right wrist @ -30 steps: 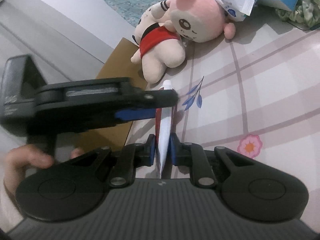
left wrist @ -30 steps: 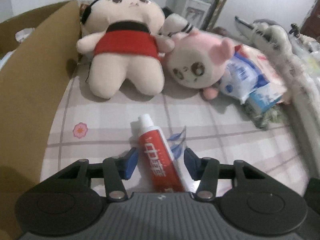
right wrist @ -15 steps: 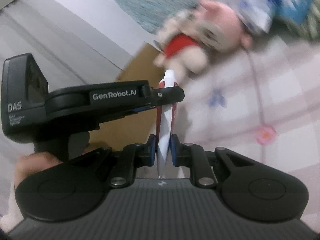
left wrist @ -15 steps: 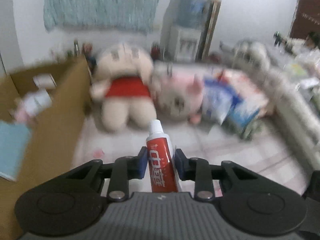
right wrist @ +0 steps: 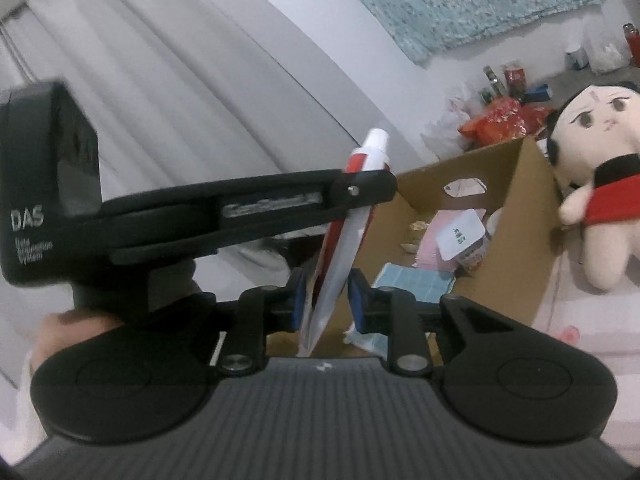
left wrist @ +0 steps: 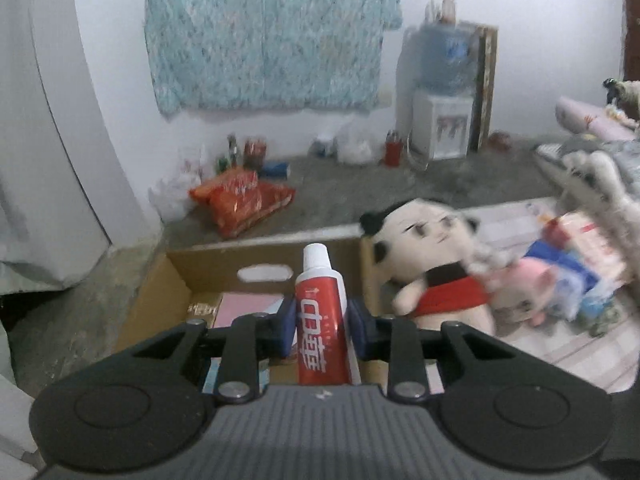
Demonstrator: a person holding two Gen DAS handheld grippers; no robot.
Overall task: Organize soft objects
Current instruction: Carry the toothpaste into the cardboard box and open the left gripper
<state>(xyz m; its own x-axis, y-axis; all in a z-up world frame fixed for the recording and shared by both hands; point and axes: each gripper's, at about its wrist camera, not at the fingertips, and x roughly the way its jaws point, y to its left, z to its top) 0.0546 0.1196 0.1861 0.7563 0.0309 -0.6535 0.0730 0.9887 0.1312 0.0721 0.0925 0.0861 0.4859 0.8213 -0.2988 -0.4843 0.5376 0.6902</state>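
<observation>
Bedroom floor | left hand-held gripper [left wrist: 322, 330] pinching toothpaste tube [left wrist: 321, 320]; right hand-held gripper [right wrist: 325, 300] opening, tube between | step: carrying to cardboard box [left wrist: 160, 292] ahead | next: lower, release

2 grippers, 1 toothpaste tube, 1 cardboard box and 2 plush toys are counted.

1 red-and-white toothpaste tube [left wrist: 322, 320] is seen between the 2 blue pads of the left gripper [left wrist: 323, 330]; the same tube lies between the opening jaws of the right gripper [right wrist: 329, 300]. 1 open cardboard box [left wrist: 176, 276] is counted, and in it 1 pink packet [right wrist: 438, 248] and 1 blue checked item [right wrist: 414, 282] are made out. 2 plush toys are counted: 1 doll in red [left wrist: 430, 264] and 1 pink animal [left wrist: 524, 290]. 1 water dispenser [left wrist: 444, 92] and 1 hand [right wrist: 76, 326] are noted.
</observation>
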